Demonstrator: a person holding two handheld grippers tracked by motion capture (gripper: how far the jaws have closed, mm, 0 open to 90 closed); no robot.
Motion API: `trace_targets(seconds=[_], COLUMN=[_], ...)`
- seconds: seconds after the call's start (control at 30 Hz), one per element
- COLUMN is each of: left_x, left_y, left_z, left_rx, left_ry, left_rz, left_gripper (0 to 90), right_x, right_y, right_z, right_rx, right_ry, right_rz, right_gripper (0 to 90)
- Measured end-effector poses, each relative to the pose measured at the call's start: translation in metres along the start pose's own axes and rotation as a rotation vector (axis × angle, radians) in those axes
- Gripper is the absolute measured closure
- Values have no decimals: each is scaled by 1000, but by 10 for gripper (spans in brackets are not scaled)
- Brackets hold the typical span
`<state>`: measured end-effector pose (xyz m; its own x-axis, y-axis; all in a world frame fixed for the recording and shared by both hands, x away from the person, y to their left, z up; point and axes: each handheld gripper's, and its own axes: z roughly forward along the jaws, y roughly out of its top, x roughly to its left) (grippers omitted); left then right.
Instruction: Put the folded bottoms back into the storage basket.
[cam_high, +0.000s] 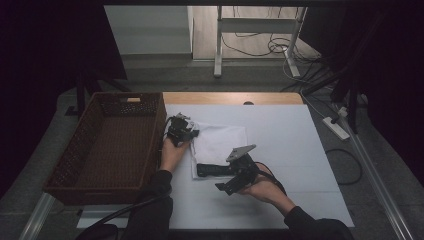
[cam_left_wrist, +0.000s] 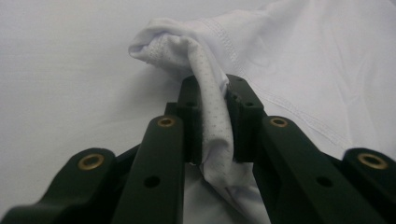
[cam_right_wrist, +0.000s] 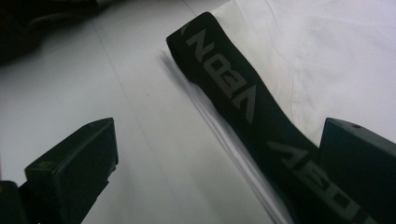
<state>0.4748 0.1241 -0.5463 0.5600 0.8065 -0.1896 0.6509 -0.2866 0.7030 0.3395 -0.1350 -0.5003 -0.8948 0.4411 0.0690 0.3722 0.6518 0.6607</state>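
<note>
White garment, soft, light and floppy, is lying on the worktop beside the basket; the left tool is pinching a bunched corner, while the right tool is gaping around its firmer black waistband, probably the surer hold.

left hand-held gripper: jaws clamped, knuckles up | right hand-held gripper: jaws spread wide, tilted down
</note>
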Motion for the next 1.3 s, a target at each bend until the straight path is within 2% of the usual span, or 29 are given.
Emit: trace_targets(seconds=[0.17, 0.27, 0.4, 0.57, 0.63, 0.73, 0.83, 0.93, 0.97, 1.0, 1.1, 1.2, 1.23, 1.3], left_x=[0, 0, 0, 1, 0, 1, 1, 1, 1, 1, 1, 1, 1, 1], left_y=[0, 0, 0, 0, 0, 0, 0, 0, 0, 0, -1, 0, 0, 0], left_z=[0, 0, 0, 0, 0, 0, 0, 0, 0, 0, 0, 0, 0, 0], left_rx=[-2, -3, -2, -2, -3, -1, -1, -2, -2, -3, -4, -3, -3, -4], left_ry=[-1, 3, -1, -5, -2, -4, -5, -4, -4, -5, -3, -4, -4, -3], left_rz=[-1, 3, -3, -5, -4, -5, -6, -5, -5, -6, -5, -5, -5, -5], left_gripper=[773, 773, 772, 771, 771, 771, 771, 771, 771, 771, 771, 771, 771, 771], right_x=[-2, -3, -3, -4, 0, 1, -1, -2, -2, -5, -10, -14, -14, -16], right_y=[4, 7, 8, 7, 6, 9, 10, 14, 14, 16, 18, 18, 18, 20], right_z=[9, 19, 30, 40, 44, 44, 44, 42, 42, 40, 37, 36, 36, 36], right_rx=[4, 34, 46, 92, 125, 156, 164, 200, 200, 199, 203, 197, 197, 200], right_ry=[6, 6, 8, 0, -56, -52, -44, -45, -45, -50, -62, -58, -58, -70], right_rz=[-18, -55, -95, -120, -206, -207, -215, -235, -235, -243, -274, -300, -300, -325], right_gripper=[0, 0, 0, 34, 69, 77, 93, 215, 215, 325, 468, 567, 567, 659])
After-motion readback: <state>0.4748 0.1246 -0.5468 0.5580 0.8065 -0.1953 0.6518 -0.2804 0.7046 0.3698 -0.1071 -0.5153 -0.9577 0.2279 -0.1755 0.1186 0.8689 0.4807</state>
